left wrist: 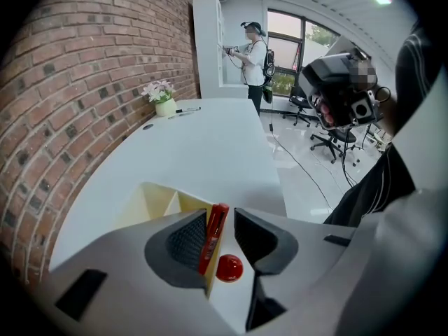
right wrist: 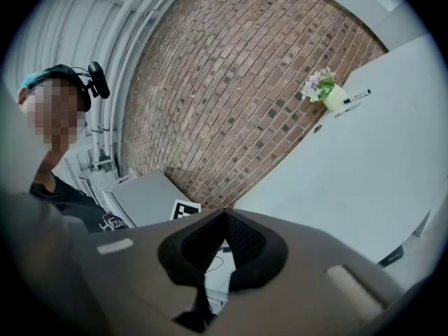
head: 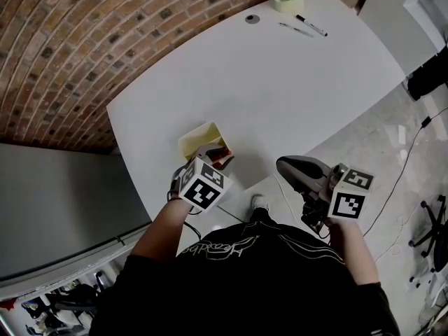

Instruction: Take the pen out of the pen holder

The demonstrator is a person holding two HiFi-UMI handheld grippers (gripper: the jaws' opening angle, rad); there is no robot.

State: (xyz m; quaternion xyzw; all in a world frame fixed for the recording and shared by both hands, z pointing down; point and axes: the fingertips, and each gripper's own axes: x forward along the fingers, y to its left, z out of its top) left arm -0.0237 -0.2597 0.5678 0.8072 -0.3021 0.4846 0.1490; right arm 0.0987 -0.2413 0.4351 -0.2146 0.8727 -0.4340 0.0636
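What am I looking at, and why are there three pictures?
A person holds two hand tools with two fingers each, the left gripper and the right gripper. The head view looks down from a camera on the head; the other two come from cameras on the tools. On the white table stands a cream pen holder with a red pen; at the far end, a flower pot and two pens. The left gripper is open, fingers either side of the red pen. The right is shut and empty, off the table.
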